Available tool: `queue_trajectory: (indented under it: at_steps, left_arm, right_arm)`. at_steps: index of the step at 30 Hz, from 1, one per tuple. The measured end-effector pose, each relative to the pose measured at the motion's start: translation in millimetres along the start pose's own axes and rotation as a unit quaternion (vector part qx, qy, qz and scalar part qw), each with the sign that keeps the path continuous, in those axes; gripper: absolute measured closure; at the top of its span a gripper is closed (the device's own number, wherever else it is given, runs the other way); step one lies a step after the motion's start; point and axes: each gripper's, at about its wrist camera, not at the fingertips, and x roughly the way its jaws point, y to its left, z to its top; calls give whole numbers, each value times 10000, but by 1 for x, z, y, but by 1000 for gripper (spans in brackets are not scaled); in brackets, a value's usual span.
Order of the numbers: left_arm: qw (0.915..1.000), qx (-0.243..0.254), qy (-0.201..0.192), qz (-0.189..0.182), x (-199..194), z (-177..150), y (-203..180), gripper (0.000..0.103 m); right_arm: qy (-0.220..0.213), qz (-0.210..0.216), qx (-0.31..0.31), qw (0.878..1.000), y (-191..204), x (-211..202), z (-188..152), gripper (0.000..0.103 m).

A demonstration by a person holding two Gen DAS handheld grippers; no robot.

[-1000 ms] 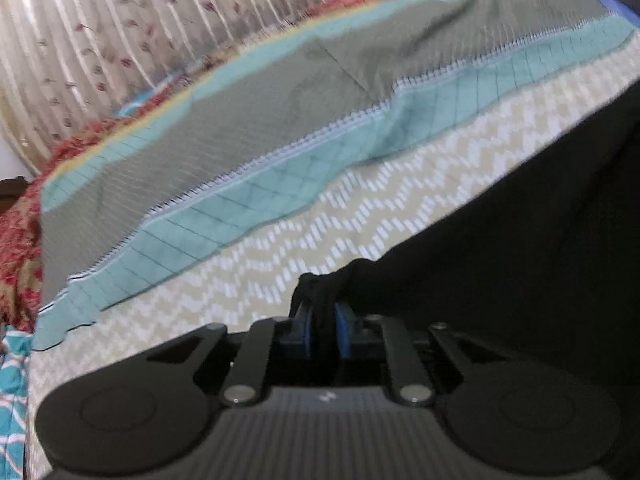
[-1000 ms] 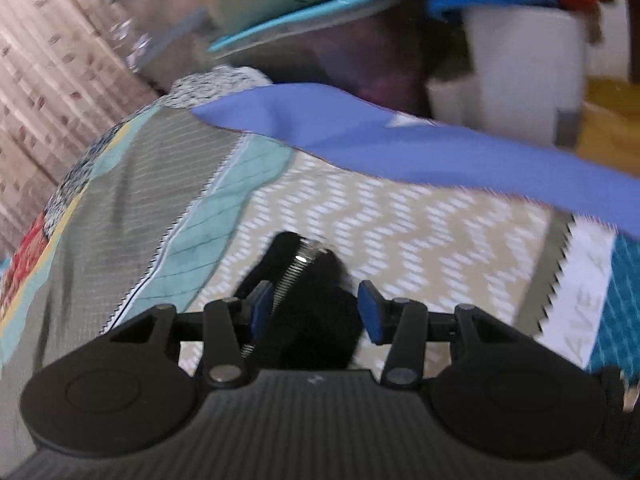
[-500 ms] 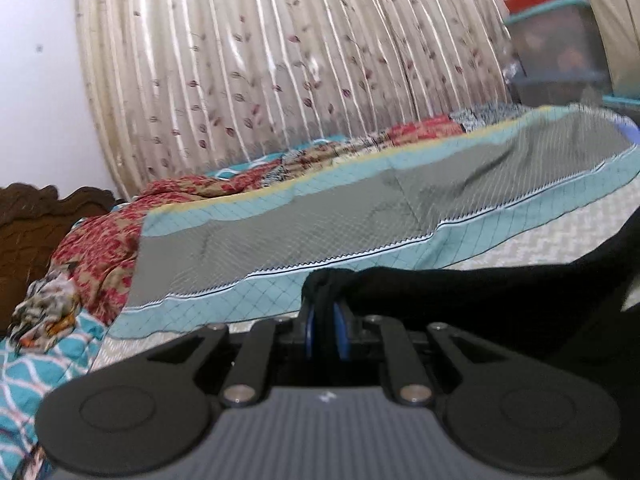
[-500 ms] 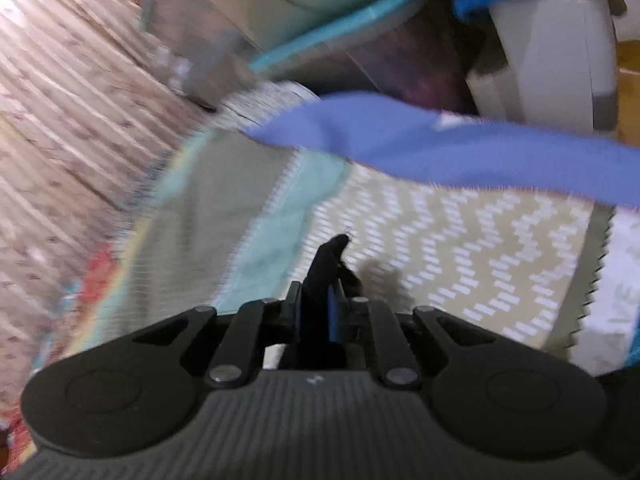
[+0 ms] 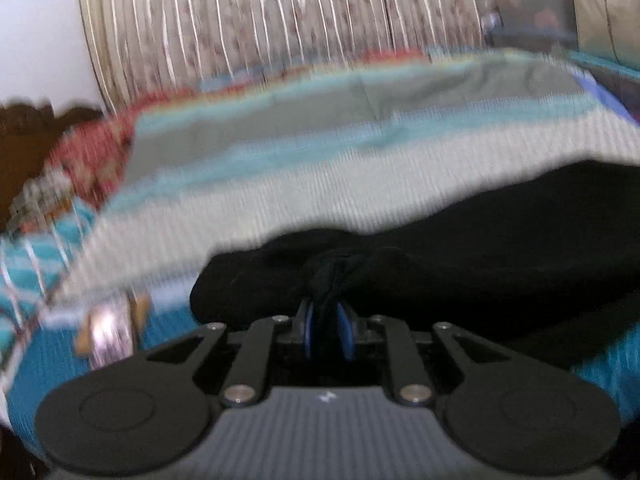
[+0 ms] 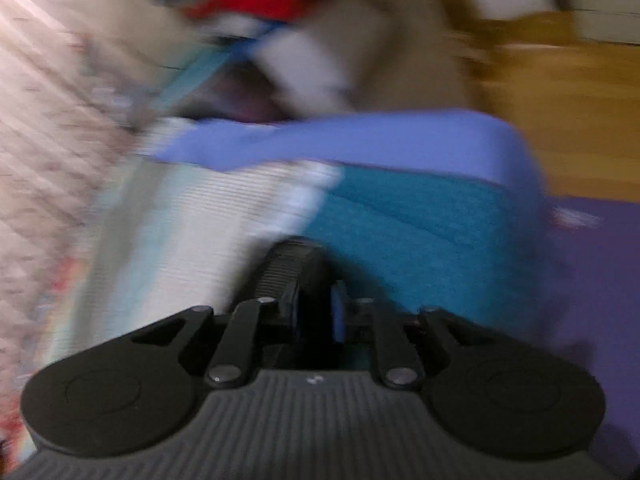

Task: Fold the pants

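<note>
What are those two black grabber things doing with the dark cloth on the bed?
A person is folding a pair of black pants on a bed covered by a patterned bedspread. The left gripper is shut on a bunched edge of the pants. The right gripper is shut on another part, a ribbed black band that looks like the waistband. Both views are blurry, so the pants are probably being moved right now, and the fold isn't finished.

Pants (image 5: 460,240) lie on bedspread (image 5: 320,192), before curtain (image 5: 260,20).
</note>
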Motion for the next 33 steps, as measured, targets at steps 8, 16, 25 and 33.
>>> queue_trajectory:
  at_steps: [8, 16, 25, 33]
  left_arm:
    - [9976, -659, 174, -142, -31, -34, 21, 76]
    - [9702, -2302, 150, -745, -34, -39, 84, 59]
    - [9174, -3716, 71, -1423, -30, -59, 145, 49]
    - [8997, -4044, 57, -1644, -22, -72, 162, 49]
  right_arm:
    - [-502, 173, -108, 9985, 18, -26, -16, 66]
    - [446, 1442, -1878, 9705, 147, -15, -92, 62]
    - [2431, 2826, -4337, 8204, 272, -21, -300, 63]
    - [2991, 3783, -5429, 6876, 335, -59, -408, 63]
